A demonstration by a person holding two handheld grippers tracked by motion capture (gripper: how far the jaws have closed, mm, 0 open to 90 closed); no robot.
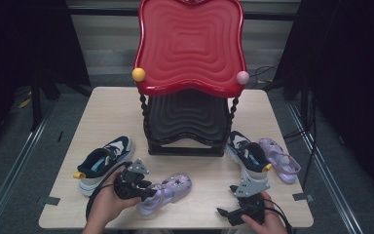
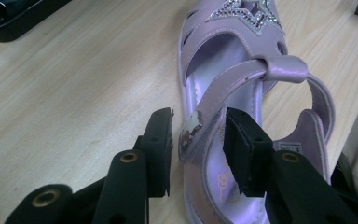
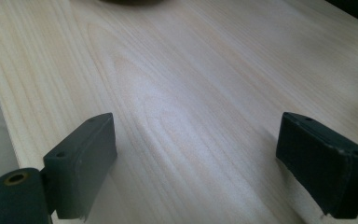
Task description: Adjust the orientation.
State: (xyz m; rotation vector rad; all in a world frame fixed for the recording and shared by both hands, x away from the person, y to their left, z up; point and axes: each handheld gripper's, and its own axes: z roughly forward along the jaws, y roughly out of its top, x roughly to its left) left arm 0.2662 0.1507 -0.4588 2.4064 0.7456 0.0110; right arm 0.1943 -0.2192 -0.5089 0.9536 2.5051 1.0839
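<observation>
Left gripper (image 2: pixel 198 135): jaws parted, straddling the side strap (image 2: pixel 223 95) of the purple sandal (image 2: pixel 242 84) at its metal buckle (image 2: pixel 189 127). A gap shows on both sides of the strap in the left gripper view; nothing is clamped. In the high view this gripper (image 1: pixel 148 191) sits at lower centre-left of the frame, at the heel end of the sandal (image 1: pixel 168 191), which lies flat on the table (image 1: pixel 107 109) near its front edge.

Right gripper (image 3: pixel 196 154): jaws spread wide over bare wood, holding nothing. In the high view it (image 1: pixel 222 212) rests at lower right of the frame, well apart from the sandal.

Handling assessment: the sandal appears light, a thin sole with soft synthetic straps. The strap will likely flex and fold under the pads, so the shoe may dangle and swing once raised. The buckle is smooth metal and may slip; a hold just above it on the strap, or on the stiffer heel cup (image 2: pixel 314 133), looks sounder. The glittered star (image 2: pixel 244 11) on the toe is decorative and best left untouched.

Surroundings: a second purple sandal (image 1: pixel 280 158) and a dark sneaker (image 1: pixel 247 155) lie at right of centre, another sneaker (image 1: pixel 102 161) at left, all in front of a black and red tiered rack (image 1: pixel 190 73) at upper centre.
</observation>
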